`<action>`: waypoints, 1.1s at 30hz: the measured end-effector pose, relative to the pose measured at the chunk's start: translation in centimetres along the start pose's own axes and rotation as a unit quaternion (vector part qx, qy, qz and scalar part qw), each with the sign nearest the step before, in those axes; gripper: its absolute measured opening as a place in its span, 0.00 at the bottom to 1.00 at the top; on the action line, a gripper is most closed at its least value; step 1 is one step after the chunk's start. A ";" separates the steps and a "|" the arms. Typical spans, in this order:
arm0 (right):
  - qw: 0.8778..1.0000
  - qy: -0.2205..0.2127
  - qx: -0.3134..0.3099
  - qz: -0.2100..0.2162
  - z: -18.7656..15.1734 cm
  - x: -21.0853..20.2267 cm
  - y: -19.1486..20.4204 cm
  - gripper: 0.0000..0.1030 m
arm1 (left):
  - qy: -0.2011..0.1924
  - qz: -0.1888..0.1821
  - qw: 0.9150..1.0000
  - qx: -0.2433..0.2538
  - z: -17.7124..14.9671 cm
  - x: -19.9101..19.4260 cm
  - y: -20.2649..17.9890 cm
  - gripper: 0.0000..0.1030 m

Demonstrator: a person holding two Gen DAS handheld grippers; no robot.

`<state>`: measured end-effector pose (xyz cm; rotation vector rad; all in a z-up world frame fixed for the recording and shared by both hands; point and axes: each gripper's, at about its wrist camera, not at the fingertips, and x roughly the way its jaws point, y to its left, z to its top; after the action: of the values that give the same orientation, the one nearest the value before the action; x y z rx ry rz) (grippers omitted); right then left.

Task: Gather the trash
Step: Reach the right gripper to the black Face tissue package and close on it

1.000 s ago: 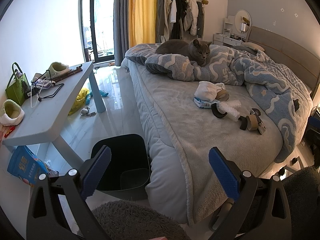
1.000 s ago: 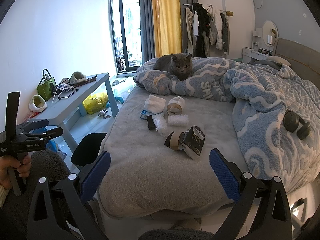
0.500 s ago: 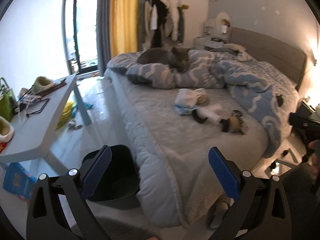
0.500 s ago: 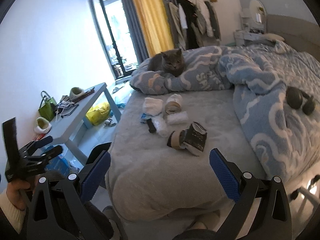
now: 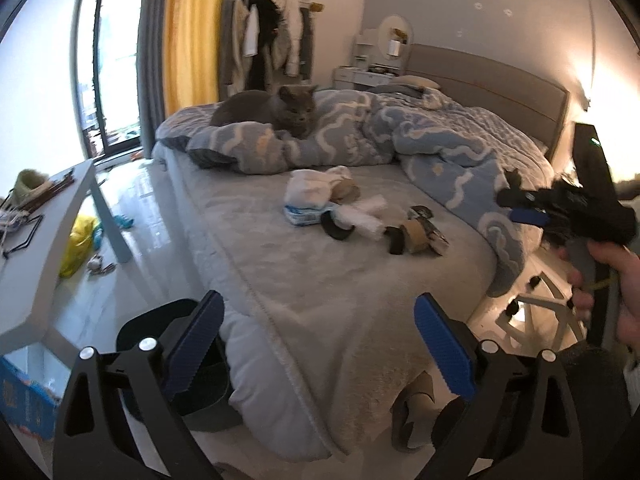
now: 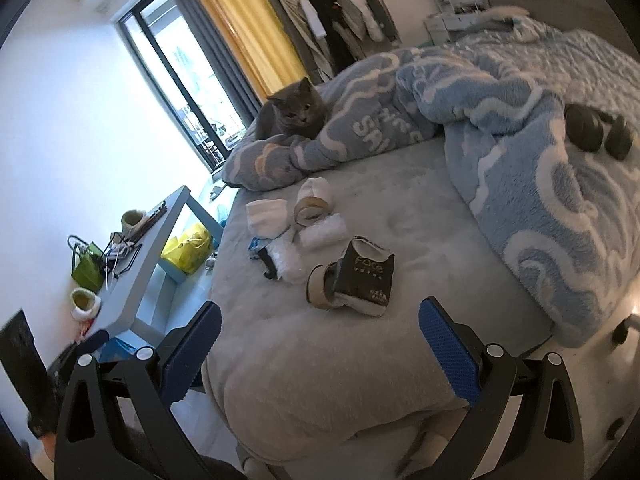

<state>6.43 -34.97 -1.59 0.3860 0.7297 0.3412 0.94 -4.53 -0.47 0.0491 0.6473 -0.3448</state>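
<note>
Trash lies in a loose cluster on the grey bed (image 6: 360, 380) sheet, ahead of both your grippers. Nearest your right gripper (image 6: 320, 344) is a torn dark tissue pack (image 6: 366, 276) marked "Face", tilted and touching a brown tape roll (image 6: 318, 288) on its left. Beyond these sit a white crumpled wad (image 6: 324, 230), a second tape roll (image 6: 310, 210), a folded white cloth bundle (image 6: 266, 216) and a small black piece (image 6: 268, 266), all close together.

Your right gripper is spread wide with nothing between its blue pads (image 6: 448, 350); it is held apart from the tissue pack, over the foot of the bed. Your left gripper (image 5: 318, 344) is likewise spread wide and empty, held over the bed's corner, well apart from the cluster.

A dark bin (image 5: 160, 328) stands on the floor just beside the bed's corner, partly hidden behind the left gripper's finger. A grey cat (image 6: 294, 114) rests on the blue patterned duvet (image 6: 540, 168) at the far side of the bed. Black headphones (image 6: 596, 130) lie on the duvet to the right. The grey surface (image 6: 148, 276) along the left wall carries a green bag (image 6: 86, 270) and slippers. A yellow bag (image 6: 188, 248) sits on the floor under it.
</note>
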 end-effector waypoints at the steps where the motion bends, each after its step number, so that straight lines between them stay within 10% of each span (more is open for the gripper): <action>1: 1.000 0.004 0.006 0.003 0.2 0.5 -0.4 0.97 | 0.003 -0.007 1.000 0.003 0.0 0.4 -0.2 0.88; 13: 0.998 0.040 0.043 0.026 2.8 5.8 -4.1 0.90 | 0.029 -0.078 0.995 0.053 0.9 5.3 -3.6 0.76; 33: 0.983 0.122 0.114 0.073 3.9 13.8 -7.3 0.83 | 0.065 -0.159 0.985 -0.001 2.2 13.1 -7.3 0.56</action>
<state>19.98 -36.31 -10.20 0.6243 0.9880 0.4502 9.56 -15.70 -6.11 -0.0356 0.7867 -0.6541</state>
